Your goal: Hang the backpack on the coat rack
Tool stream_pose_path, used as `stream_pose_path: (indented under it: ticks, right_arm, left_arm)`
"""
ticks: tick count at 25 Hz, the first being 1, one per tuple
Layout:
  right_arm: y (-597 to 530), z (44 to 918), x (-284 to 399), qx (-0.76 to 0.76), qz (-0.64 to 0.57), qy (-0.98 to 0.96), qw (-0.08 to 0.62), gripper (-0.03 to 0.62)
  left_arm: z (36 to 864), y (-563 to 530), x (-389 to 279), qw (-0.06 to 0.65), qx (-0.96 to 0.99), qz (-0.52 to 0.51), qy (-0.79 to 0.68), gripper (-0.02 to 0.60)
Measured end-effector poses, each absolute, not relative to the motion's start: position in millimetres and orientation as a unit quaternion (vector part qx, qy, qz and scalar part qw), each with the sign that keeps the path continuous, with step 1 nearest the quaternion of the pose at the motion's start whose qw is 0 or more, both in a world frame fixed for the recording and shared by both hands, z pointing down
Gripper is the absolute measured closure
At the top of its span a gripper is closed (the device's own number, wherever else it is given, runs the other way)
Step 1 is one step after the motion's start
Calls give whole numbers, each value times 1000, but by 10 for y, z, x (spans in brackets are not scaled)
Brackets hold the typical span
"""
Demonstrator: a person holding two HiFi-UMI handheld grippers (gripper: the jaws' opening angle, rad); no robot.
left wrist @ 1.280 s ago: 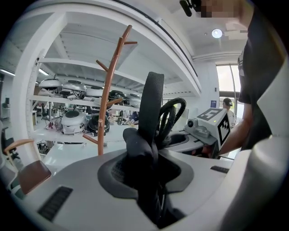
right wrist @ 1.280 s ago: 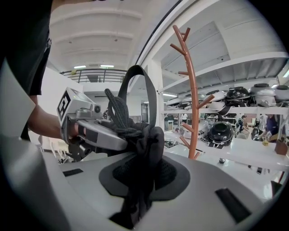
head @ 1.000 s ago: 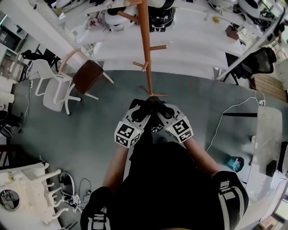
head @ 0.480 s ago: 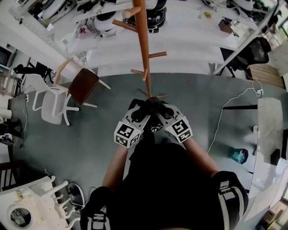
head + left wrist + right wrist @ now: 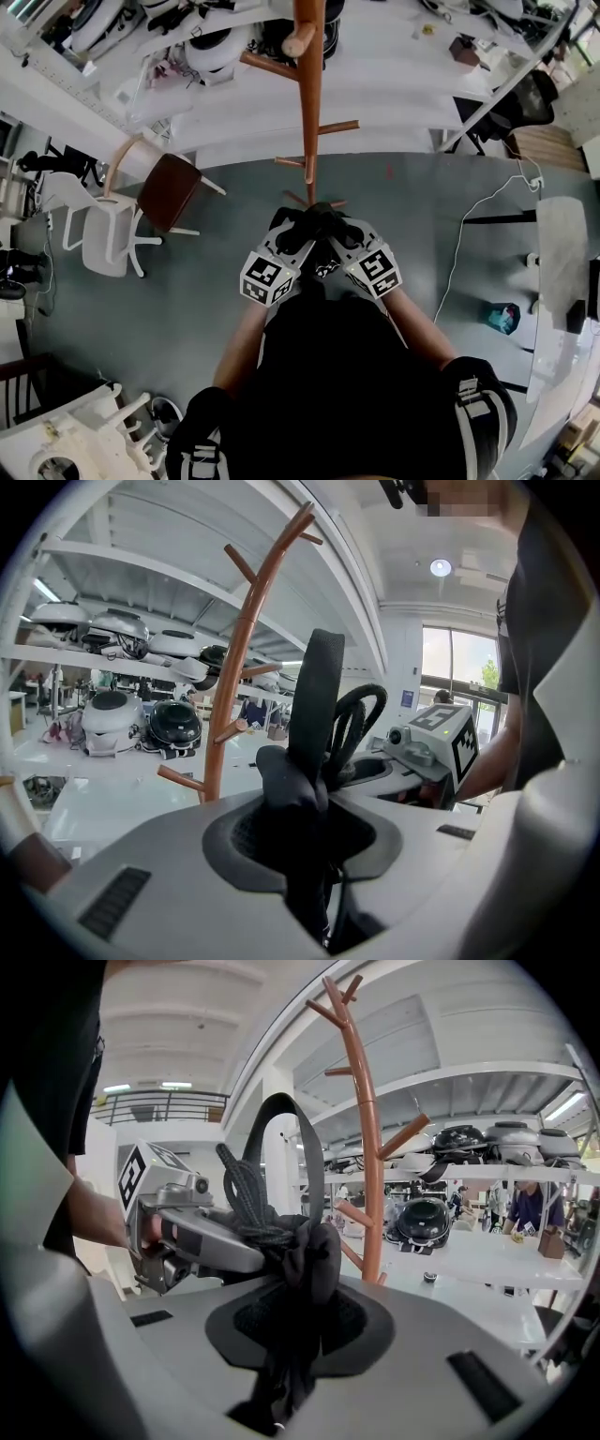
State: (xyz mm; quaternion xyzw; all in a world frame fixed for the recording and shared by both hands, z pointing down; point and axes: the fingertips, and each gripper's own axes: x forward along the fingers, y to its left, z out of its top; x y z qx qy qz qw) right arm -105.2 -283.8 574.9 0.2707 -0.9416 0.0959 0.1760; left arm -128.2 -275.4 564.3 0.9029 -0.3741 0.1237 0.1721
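right tool (image 5: 295,1330): clamped on the black backpack (image 5: 314,1251)
left tool (image 5: 202,1232): gripping it alongside
coat rack (image 5: 371,1166): upright, just beyond

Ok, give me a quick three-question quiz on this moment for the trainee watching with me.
1. True or false: the backpack already hangs on the coat rack.
2. The left gripper and right gripper are each: A shut on the backpack, B shut on a rack peg, C open and empty.
3. In the head view, on which side of the coat rack does the brown chair stand?
Key: 1 false; 2 A; 3 left.
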Motion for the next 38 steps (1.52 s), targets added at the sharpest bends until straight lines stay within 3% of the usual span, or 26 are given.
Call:
stream_pose_path:
  ticks: [17,38]
  right_arm:
    - [-2998,5831,-1047,337,92,-922,168,514]
    - [-3104,6116,-1050,312,109,-921,206,514]
  left_arm:
    - [5698,-2935,-1307,149,930,151,-302,471]
    - [5987,-3051,-1320,185,916,163,-316,471]
